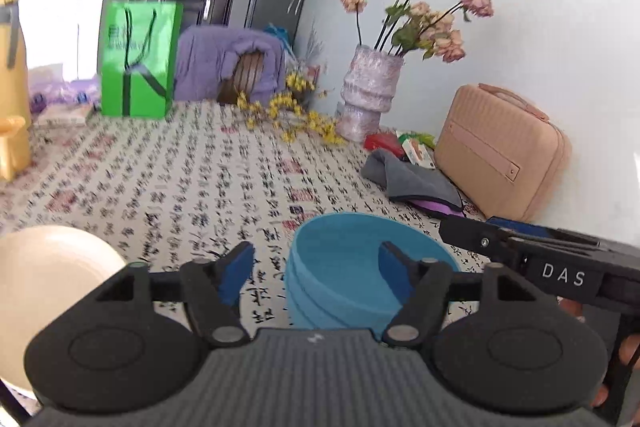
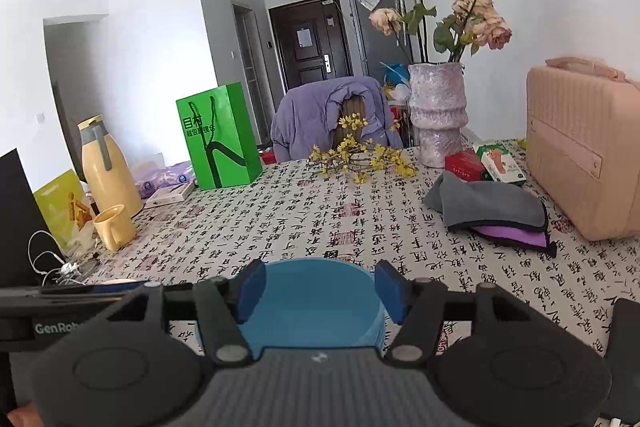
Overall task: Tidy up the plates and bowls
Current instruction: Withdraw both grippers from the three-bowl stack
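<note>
A stack of blue bowls (image 1: 340, 267) stands on the patterned tablecloth, just ahead and right of my left gripper (image 1: 316, 269), which is open; its right pad overlaps the bowls' rim in view. A cream plate (image 1: 44, 279) lies at the lower left. In the right wrist view the blue bowls (image 2: 312, 303) sit directly in front of my right gripper (image 2: 318, 291), open, with the pads on either side of the rim. The right gripper's body shows at the right edge of the left wrist view (image 1: 560, 259).
A pink case (image 2: 584, 147), a grey and purple cloth (image 2: 488, 207), a vase of flowers (image 2: 438, 115) and small boxes stand at the back right. A green bag (image 2: 220, 139), yellow jug (image 2: 104, 163), yellow cup (image 2: 114, 227) and cables stand at the left.
</note>
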Motion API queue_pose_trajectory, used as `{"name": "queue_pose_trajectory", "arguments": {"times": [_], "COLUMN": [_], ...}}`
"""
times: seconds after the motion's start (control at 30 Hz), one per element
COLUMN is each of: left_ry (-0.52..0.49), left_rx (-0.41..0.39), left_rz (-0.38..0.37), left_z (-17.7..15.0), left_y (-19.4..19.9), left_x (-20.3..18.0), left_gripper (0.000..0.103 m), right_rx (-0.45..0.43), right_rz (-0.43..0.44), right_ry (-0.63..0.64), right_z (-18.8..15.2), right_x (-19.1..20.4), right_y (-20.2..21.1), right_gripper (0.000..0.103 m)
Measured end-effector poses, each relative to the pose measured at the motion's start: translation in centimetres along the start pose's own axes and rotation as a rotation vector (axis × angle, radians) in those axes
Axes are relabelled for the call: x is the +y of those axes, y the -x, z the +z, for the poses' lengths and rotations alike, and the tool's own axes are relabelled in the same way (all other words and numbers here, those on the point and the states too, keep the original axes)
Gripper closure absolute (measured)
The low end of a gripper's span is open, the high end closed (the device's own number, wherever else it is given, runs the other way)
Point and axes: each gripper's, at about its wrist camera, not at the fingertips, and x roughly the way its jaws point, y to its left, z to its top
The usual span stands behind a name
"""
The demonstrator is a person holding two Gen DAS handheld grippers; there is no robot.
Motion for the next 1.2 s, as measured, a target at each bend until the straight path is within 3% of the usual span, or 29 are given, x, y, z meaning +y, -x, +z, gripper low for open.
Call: {"name": "queue_pose_trajectory", "arguments": {"times": [0.17, 0.6, 0.9, 1.2], "left_ry": [-0.098, -0.074, -0.077, -0.070], "left_rx": [-0.071, -0.190, -0.185, -0.187], "left_rz": [0.087, 0.265, 0.266, 0.263], "left_z": [-3.6, -12.1, -14.9, -15.0], "left_y": [4.4, 12.3, 13.0, 12.6], "left_x": [-0.3, 0.2, -0.4, -0.6], "left_gripper": [0.013, 0.000, 0.000, 0.000], "right_rx": [-0.059, -0.036, -0.054, -0.057], "right_rz": [0.002, 0.057, 0.039, 0.027], "right_ry": [0.116, 0.243, 0.211, 0.199], "right_z": [-2.1, -10.7, -15.7, -16.3], "right_x": [1.8, 4.3, 4.2, 3.6], "right_y": [3.3, 8.6, 11.9, 12.2], "right_gripper": [0.019, 0.016, 0.016, 0.016]}}
